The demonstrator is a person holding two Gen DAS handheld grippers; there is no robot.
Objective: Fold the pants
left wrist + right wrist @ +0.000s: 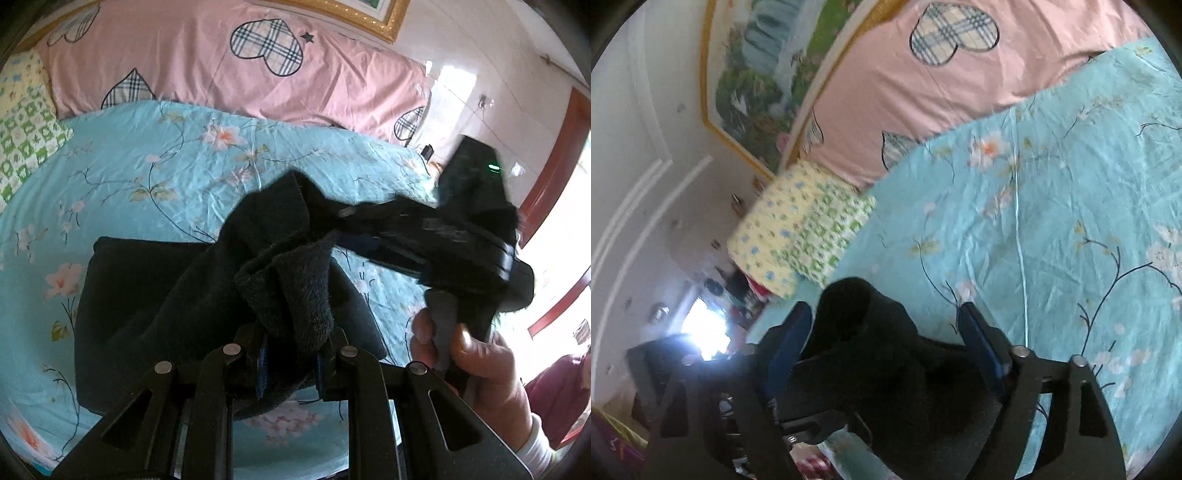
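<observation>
The black fleece pants (147,295) lie partly folded on the turquoise floral bed sheet (155,173). My left gripper (291,354) is shut on a bunched edge of the pants, lifted just above the folded part. My right gripper (354,229) comes in from the right, held by a hand (476,354), with its tips at another raised part of the cloth. In the right wrist view the right gripper (886,328) stands open. Its blue pads (975,332) are spread wide, and a hump of the pants (871,332) sits loosely between them.
A pink quilt (192,59) with plaid hearts lies along the far side of the bed. A green and yellow pillow (26,140) lies at the far left end. A framed landscape picture (757,74) hangs on the wall. A doorway (554,166) is at right.
</observation>
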